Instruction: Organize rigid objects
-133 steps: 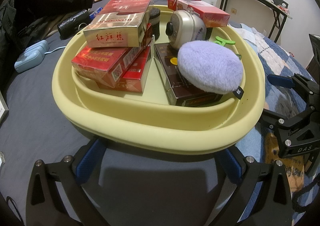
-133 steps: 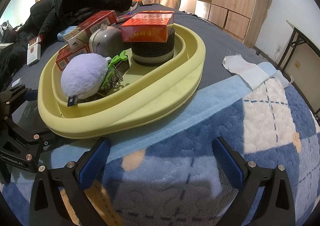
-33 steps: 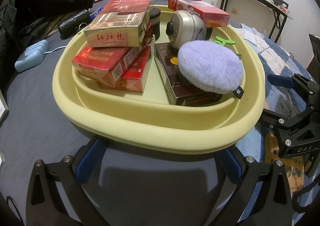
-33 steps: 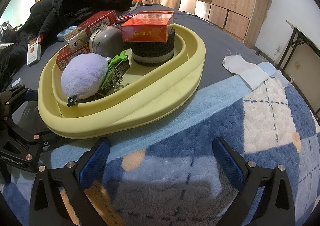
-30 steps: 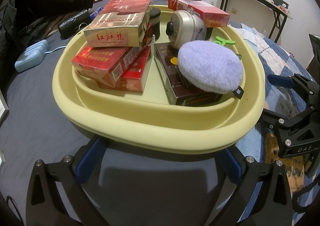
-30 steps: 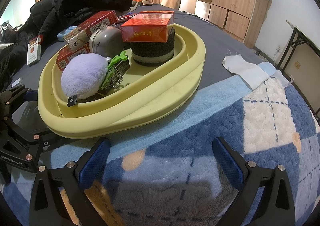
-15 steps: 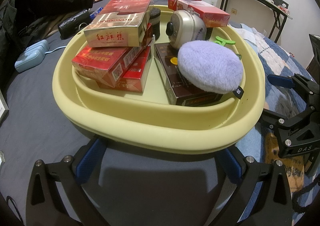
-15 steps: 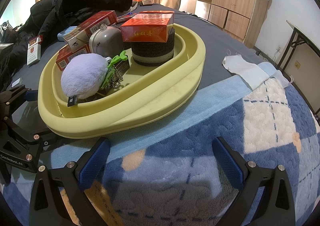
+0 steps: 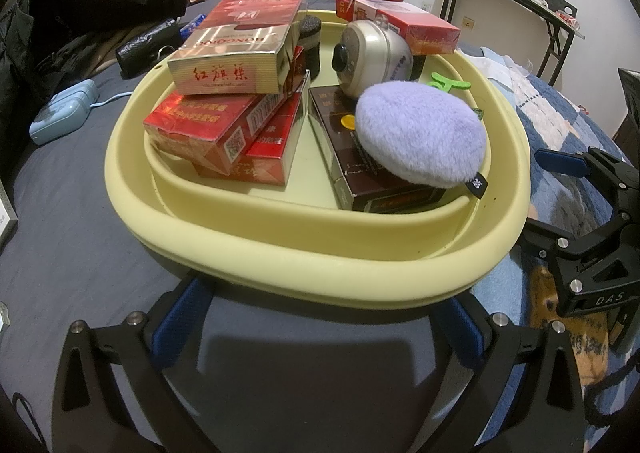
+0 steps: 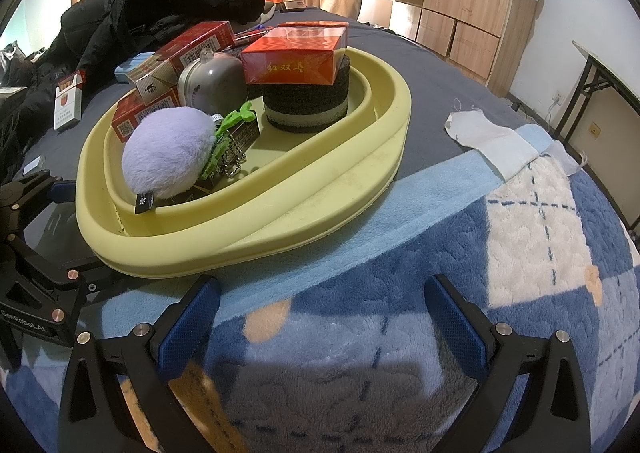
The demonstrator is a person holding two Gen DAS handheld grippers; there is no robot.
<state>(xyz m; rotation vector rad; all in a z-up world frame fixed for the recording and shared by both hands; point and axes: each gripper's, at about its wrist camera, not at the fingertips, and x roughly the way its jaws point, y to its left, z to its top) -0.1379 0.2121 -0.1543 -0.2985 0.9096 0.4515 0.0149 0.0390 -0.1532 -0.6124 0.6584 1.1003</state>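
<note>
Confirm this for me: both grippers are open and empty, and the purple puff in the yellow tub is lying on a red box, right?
Not quite. The purple puff lies on a dark brown box, not a red one, as the left wrist view shows. The rest holds: left gripper and right gripper are open and empty.

From my left tongs (image 9: 320,323) I see the pale yellow oval plastic basin (image 9: 312,269) on the bed straight ahead; in its left half sits a stack of red cardboard cigarette cartons (image 9: 228,109), in its right half a dark brown flat box (image 9: 360,169) with the lilac fluffy puff (image 9: 420,139) on it; behind the puff stands the round silver metal alarm clock (image 9: 370,57); my right tongs (image 10: 320,319) sit over the blue checked fleece blanket (image 10: 460,253), right of the basin; the black jacket (image 10: 160,5) lies behind.
</note>
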